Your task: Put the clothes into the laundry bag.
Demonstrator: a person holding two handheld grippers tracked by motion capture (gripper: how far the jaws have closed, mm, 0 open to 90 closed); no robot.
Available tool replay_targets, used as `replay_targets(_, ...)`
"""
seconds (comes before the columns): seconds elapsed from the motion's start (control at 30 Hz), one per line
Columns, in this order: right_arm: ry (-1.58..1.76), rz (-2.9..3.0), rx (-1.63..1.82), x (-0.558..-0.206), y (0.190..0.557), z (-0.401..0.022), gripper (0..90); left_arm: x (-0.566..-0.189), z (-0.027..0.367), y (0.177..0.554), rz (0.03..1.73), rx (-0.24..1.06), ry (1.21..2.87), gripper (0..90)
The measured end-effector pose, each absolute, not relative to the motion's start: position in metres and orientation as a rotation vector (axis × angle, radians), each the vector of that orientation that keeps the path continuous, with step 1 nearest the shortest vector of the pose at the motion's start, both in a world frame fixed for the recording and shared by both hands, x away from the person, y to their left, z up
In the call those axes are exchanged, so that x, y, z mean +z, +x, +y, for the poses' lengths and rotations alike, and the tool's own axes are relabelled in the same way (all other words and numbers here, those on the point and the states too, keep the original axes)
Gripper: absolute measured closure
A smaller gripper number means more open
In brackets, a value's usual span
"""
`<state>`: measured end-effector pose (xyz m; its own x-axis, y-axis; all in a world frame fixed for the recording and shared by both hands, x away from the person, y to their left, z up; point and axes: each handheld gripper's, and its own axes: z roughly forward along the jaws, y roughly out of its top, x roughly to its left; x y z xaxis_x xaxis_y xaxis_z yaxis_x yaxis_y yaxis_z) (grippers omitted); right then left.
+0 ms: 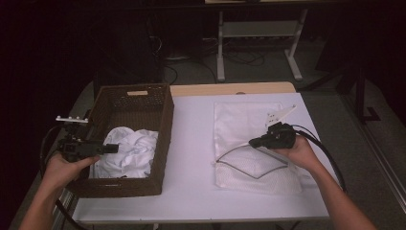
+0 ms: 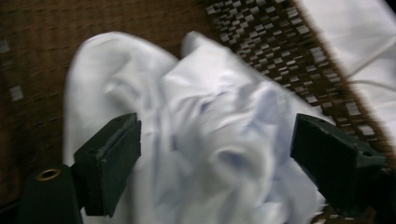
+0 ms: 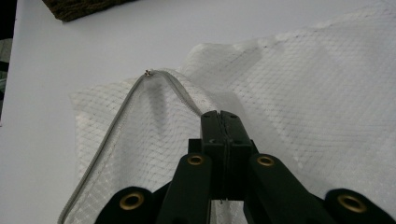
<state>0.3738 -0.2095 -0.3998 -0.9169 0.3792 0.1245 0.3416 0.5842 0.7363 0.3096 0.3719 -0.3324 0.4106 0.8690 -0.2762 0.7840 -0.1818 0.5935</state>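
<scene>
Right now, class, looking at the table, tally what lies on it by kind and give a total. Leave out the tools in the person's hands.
Woven brown basket: 1
White crumpled cloth, lying in the basket: 1
White mesh bag with a zip edge: 1
Total: 3

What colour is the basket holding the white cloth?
Dark brown woven wicker basket; the weave shows best in the left gripper view, beside the white cloth.
</scene>
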Motion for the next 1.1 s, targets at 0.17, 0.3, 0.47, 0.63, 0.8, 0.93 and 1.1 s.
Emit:
replay_targets(0.17, 0.630, 2.756, 1.258, -0.400, 0.376, -0.207, 89.1, -0.346, 0.364, 0.314, 1.437, 0.062, 2.058, 14.3)
replay_targets(0.3, 0.629, 2.762, 1.249, -0.402, 0.376, -0.206, 89.2, -0.351, 0.358, 0.319, 1.443, -0.047, 2.063, 12.5)
replay_targets(0.47, 0.635, 2.762, 1.241, -0.402, 0.377, -0.207, 89.1, -0.347, 0.352, 0.325, 1.423, -0.136, 2.069, 9.7)
replay_targets(0.63, 0.638, 2.765, 1.234, -0.403, 0.378, -0.206, 89.1, -0.347, 0.349, 0.331, 1.442, -0.150, 2.101, 9.8)
replay_targets(0.8, 0.643, 2.763, 1.239, -0.406, 0.379, -0.204, 89.1, -0.363, 0.333, 0.341, 1.506, -0.095, 2.254, 10.2)
replay_targets(0.93, 0.641, 2.759, 1.243, -0.405, 0.379, -0.204, 89.1, -0.374, 0.328, 0.351, 1.606, -0.112, 2.345, 18.1)
replay_targets(1.1, 0.643, 2.756, 1.248, -0.405, 0.379, -0.204, 89.1, -0.380, 0.320, 0.359, 1.625, -0.111, 2.423, 43.8)
